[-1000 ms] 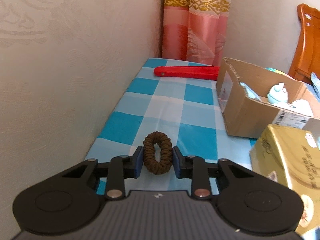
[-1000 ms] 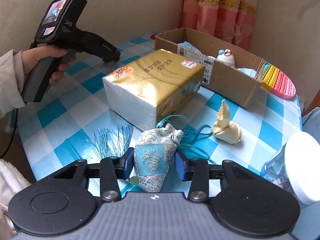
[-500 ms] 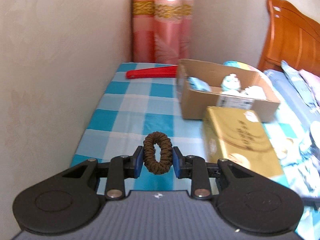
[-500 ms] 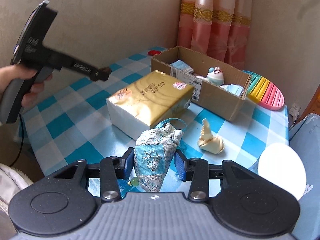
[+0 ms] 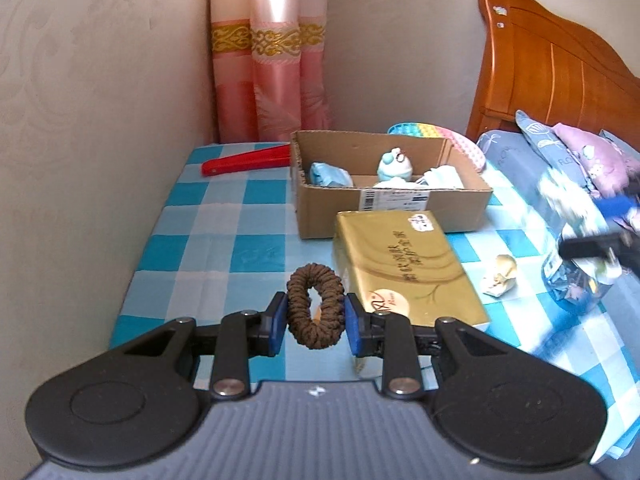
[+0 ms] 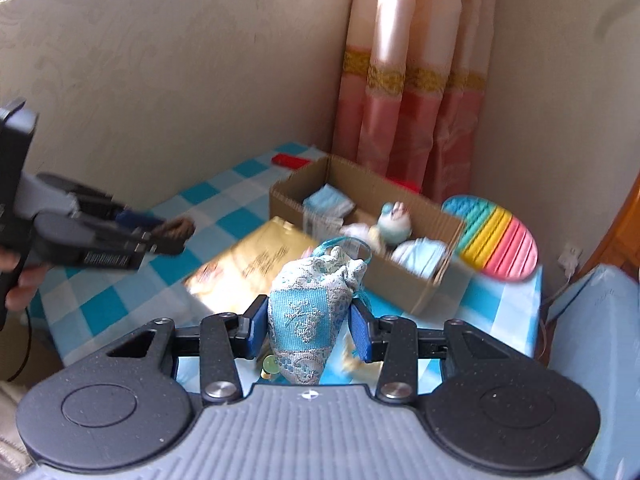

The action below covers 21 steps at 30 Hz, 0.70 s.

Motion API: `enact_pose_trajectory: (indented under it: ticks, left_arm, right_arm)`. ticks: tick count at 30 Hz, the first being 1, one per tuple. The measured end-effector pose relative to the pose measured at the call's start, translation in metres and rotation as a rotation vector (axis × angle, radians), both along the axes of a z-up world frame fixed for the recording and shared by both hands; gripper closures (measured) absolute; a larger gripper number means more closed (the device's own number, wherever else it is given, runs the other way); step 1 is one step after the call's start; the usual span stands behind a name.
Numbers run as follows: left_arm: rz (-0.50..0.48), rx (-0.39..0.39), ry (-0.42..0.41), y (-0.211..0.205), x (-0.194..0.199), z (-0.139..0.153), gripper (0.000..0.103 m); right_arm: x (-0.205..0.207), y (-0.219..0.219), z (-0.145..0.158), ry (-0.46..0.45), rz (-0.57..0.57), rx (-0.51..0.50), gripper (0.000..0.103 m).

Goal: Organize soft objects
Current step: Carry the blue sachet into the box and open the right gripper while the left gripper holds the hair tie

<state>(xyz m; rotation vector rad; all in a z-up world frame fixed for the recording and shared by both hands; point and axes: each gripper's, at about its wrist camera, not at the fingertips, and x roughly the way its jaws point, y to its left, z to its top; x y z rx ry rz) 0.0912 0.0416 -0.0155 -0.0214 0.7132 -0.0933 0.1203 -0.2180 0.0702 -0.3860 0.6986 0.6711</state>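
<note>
Corner bench point(image 5: 224, 240) under a blue-and-white checked cloth, pink curtain point(image 5: 272, 80) behind. Left gripper point(image 5: 316, 320): fingers narrowed on a brown hair scrunchie point(image 5: 316, 308), which stands upright between the blue pads, clear of the cloth. Right gripper point(image 6: 308, 330): fingers closed on an embroidered blue drawstring sachet point(image 6: 308, 312), pads pressing both its sides, gathered neck pointing up. Open cardboard box point(image 5: 460, 196) sits further back, soft items inside; gold tissue pack point(image 5: 404, 268) lies just in front of it.

Brocade pouch point(image 6: 308, 320) between right tongs point(image 6: 310, 332)
</note>
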Motion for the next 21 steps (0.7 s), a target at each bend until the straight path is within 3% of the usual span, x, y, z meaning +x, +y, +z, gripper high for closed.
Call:
enact_pose_trajectory:
  ticks: [11,21]
  left_arm:
    - [-0.013,-0.015,-0.012,-0.004,-0.005,0.003,0.075]
    - [0.044,-0.041,0.004,0.005,0.001,-0.006,0.075]
  right_arm:
    - [0.077,0.034,0.041,-0.093,0.103,-0.064,0.055]
    - [0.145,0.089,0.038,-0.184,0.210,-0.163,0.055]
